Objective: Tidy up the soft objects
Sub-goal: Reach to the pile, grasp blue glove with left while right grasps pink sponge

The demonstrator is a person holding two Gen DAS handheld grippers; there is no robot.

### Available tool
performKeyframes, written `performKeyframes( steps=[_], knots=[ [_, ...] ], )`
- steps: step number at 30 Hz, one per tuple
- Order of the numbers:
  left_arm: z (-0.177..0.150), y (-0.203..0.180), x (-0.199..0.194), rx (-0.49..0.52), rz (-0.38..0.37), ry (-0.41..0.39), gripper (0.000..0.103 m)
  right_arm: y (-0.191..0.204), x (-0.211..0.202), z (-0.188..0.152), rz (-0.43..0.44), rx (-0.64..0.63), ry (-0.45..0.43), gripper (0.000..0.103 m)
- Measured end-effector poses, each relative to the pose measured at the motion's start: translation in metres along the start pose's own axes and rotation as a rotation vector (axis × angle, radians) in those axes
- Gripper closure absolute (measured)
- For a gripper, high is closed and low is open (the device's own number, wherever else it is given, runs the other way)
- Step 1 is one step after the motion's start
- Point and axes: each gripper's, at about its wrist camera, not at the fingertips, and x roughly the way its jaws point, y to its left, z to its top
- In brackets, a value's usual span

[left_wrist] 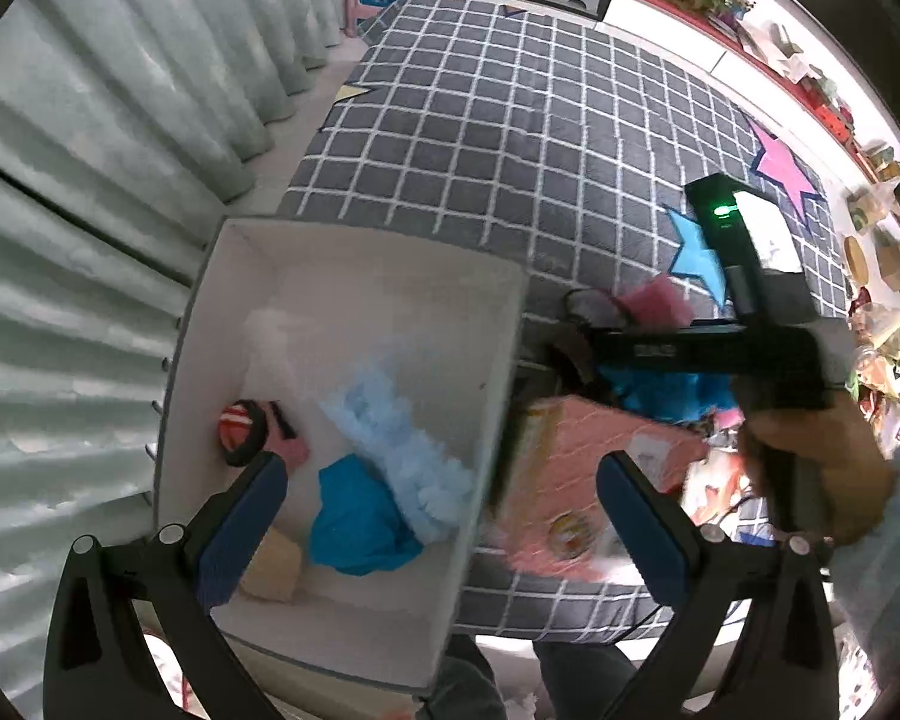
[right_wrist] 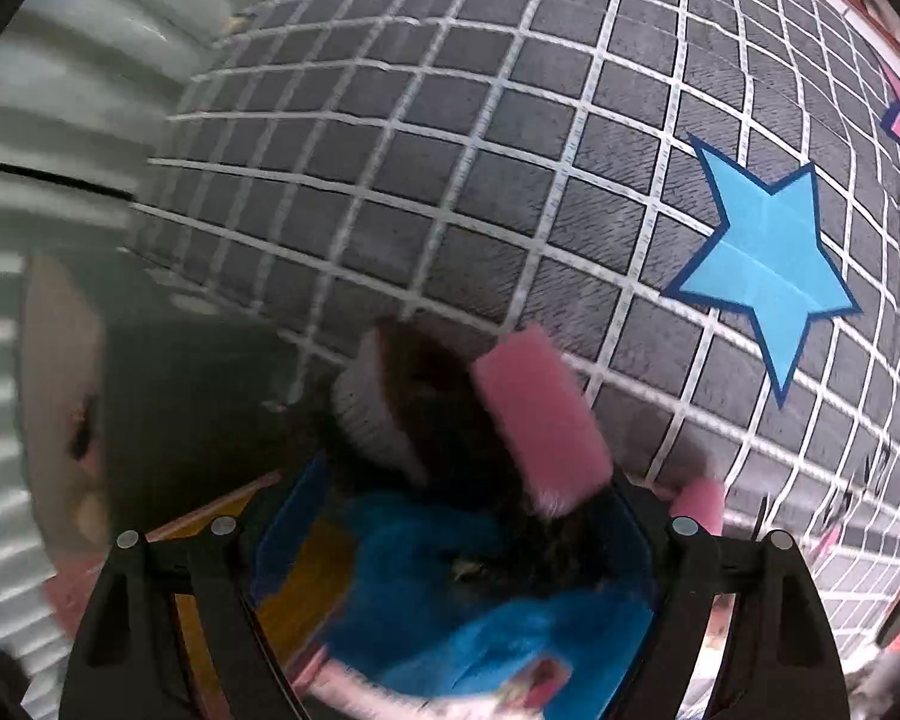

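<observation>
My right claw (right_wrist: 450, 546) grips a soft, light bundle of plush toys (right_wrist: 450, 576) just beside the white box (left_wrist: 498, 372). My left claw (left_wrist: 444, 516) hangs wide open above the box; such floppy things want hold at their bulk

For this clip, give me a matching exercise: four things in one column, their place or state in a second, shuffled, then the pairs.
Things:
1. light blue fluffy cloth
2. blue star
3. left gripper
4. plush toy

Places or states:
A. flat on the checked mat
B. between the right gripper fingers
C. inside the white box
D. open, above the box

Pairs: 1-C, 2-A, 3-D, 4-B
</observation>
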Motion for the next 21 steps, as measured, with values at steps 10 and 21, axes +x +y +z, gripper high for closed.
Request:
performKeyframes(
  steps=[10,21],
  knots=[
    [0.021,-0.061,0.001,0.067,-0.048,-0.001,0.000,-0.133,-0.024,-0.002,-0.139,0.310,-0.088,0.017],
    [0.044,-0.109,0.019,0.075,-0.008,0.020,0.000,-0.172,-0.045,-0.032,-0.031,0.264,-0.119,0.017]
  ],
)
